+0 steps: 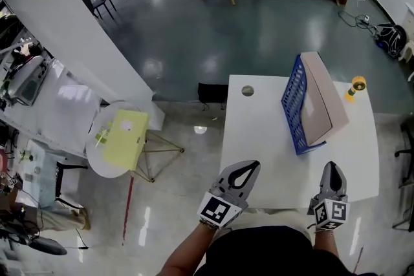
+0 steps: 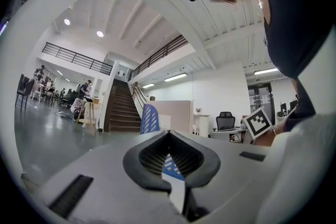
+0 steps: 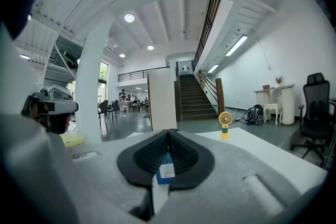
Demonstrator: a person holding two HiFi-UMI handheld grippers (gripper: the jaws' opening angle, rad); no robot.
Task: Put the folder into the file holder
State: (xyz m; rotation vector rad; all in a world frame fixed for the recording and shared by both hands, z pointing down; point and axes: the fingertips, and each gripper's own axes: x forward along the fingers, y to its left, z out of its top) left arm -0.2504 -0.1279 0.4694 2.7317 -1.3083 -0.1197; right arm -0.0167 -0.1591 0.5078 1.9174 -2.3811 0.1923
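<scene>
A blue mesh file holder (image 1: 294, 100) stands on the white table (image 1: 259, 139), toward its far right. A tan folder (image 1: 323, 97) stands inside it, leaning to the right. My left gripper (image 1: 249, 165) is at the table's near edge, shut and empty, pointing level toward the file holder (image 2: 148, 119) and folder (image 2: 176, 115). My right gripper (image 1: 331, 166) is at the near right edge, also shut with nothing in it. In the right gripper view the folder (image 3: 161, 99) shows edge-on straight ahead of the right gripper (image 3: 169, 131). The left gripper (image 2: 168, 132) holds nothing.
A small yellow desk fan (image 1: 354, 86) stands at the table's far right corner. A round grommet (image 1: 248, 90) sits near the far left edge. A round side table (image 1: 97, 158) with a yellow-green sheet stands to the left on the floor. An office chair (image 3: 315, 113) is off to the right.
</scene>
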